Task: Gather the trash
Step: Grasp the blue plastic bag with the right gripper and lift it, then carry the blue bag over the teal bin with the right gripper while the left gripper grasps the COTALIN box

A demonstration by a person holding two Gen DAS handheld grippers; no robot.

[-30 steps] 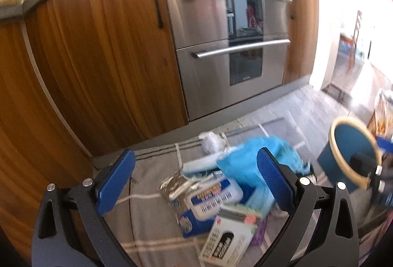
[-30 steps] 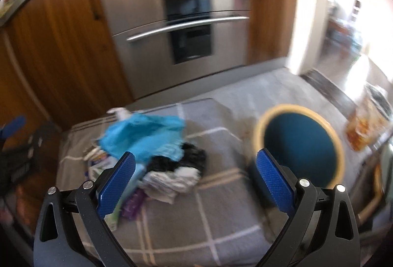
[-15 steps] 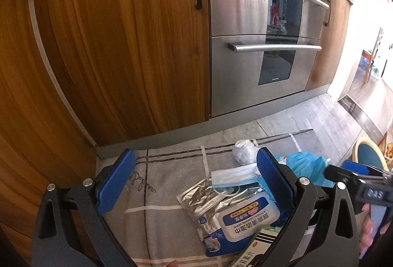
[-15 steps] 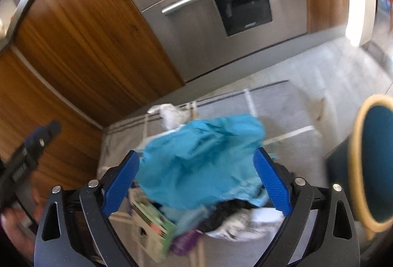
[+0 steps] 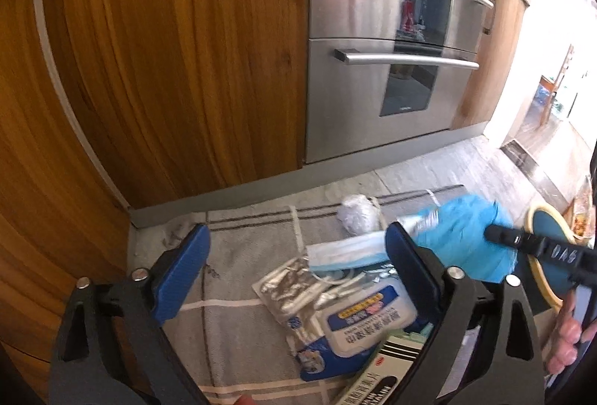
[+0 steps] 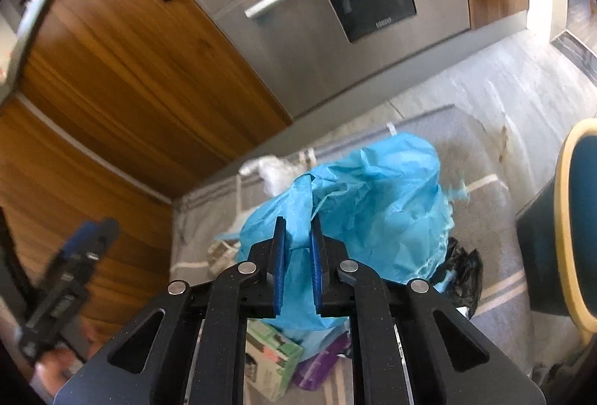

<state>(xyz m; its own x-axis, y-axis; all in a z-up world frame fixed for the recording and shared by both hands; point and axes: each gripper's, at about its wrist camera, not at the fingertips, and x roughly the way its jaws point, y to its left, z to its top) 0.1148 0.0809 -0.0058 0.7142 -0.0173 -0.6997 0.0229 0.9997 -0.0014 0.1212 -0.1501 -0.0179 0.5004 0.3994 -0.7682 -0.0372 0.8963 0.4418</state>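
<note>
My right gripper [image 6: 298, 248] has just been closing, and its jaws now pinch a fold of the blue sheet [image 6: 373, 196], which lies on top of the trash pile on the mat [image 5: 238, 263], near the bin [image 6: 576, 218]. I judge the sheet light, limp and tear-prone, so a bunched fold is the best hold. My left gripper [image 5: 294, 267] hangs with jaws wide, nothing in them, over the wipes pack [image 5: 367, 325]: soft, slick, best taken at an edge.

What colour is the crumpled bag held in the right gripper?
Light blue crumpled bag; clearest in the right wrist view.
</note>
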